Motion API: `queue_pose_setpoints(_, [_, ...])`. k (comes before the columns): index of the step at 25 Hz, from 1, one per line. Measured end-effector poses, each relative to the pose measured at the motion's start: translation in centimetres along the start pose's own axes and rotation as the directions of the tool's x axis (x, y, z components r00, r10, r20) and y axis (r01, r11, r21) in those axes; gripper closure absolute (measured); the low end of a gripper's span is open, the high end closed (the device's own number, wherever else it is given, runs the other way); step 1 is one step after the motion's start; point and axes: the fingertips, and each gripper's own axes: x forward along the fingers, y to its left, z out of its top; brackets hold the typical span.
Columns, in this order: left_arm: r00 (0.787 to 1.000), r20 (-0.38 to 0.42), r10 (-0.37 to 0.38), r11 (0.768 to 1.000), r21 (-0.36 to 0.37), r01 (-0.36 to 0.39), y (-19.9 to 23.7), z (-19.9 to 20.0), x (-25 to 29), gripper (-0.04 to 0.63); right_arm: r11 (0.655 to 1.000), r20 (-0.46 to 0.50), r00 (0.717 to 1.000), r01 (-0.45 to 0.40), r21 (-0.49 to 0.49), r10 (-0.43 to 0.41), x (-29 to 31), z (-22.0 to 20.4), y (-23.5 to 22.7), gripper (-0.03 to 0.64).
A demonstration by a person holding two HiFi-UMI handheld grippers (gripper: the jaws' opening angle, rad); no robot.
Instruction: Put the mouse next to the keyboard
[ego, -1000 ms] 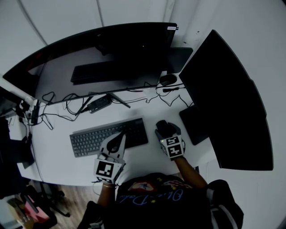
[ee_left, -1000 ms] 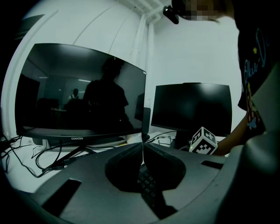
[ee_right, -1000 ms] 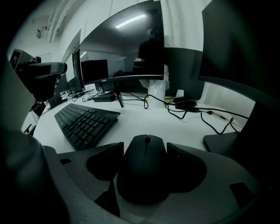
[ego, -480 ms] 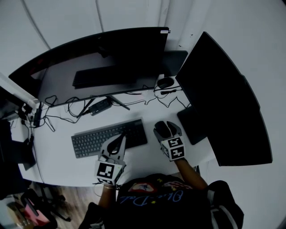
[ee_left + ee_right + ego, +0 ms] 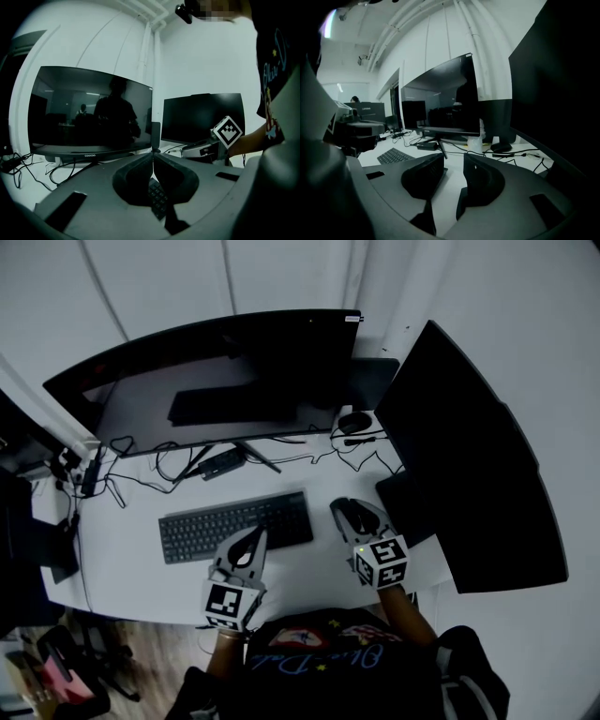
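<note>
**Right gripper** (image 5: 347, 512): I hold it raised over the desk (image 5: 309, 570), just right of the keyboard (image 5: 236, 526). Its jaws have just been closing and now stand about half apart. Its own view shows only bare white desk in the gap, so it carries nothing.

**Left gripper** (image 5: 255, 538): Its jaws are pressed together and empty, over the keyboard's near edge toward its right end. I judge it parked there. The task needs one hand, and this spot keeps it off the right gripper's line.

**Mouse** (image 5: 354, 421): The only mouse-shaped thing I can make out is a dark rounded body at the back of the desk. It lies between the curved monitor (image 5: 225, 371) and the side monitor (image 5: 469, 456), well apart from the keyboard, with a cable (image 5: 361, 439) lying just in front of it. In the right gripper view it sits ahead, a little right of the jaws' line.

**Assessment**: I judge the right gripper is raised and aimed that way so it can reach the mouse without snagging the cables. On that reading the fetch is not yet made. The bare strip right of the keyboard is the likely destination.

**Reservation**: The desk directly beneath the right gripper is hidden in the head view, so I cannot rule out something lying there.
</note>
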Motion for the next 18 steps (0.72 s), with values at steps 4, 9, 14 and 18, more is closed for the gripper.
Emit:
queue_pose_setpoints(4, [1.000, -0.002, 0.028, 1.000, -0.006, -0.028, -0.4, 0.0, -0.7, 0.592, 0.999, 0.076, 0.997, -0.034, 0.013, 0.032, -1.4, 2.4, 0.4, 0.585])
queue_pose_setpoints(9, [0.998, 0.001, 0.056, 0.998, -0.018, -0.056, -1.4, 0.6, -1.1, 0.592, 0.997, 0.107, 0.992, -0.072, 0.004, 0.071, -3.1, 4.3, 0.8, 0.614])
queue_pose_setpoints(14, [0.997, 0.010, 0.081, 0.996, -0.025, -0.081, -2.5, 1.3, -1.2, 0.592, 0.995, 0.113, 0.988, -0.099, -0.023, 0.101, -4.5, 5.6, 0.7, 0.618])
queue_pose_setpoints(18, [0.995, 0.010, 0.095, 0.995, -0.031, -0.095, -3.3, 1.5, -1.4, 0.592, 0.991, 0.134, 0.982, -0.129, -0.040, 0.133, -5.6, 6.6, 1.1, 0.618])
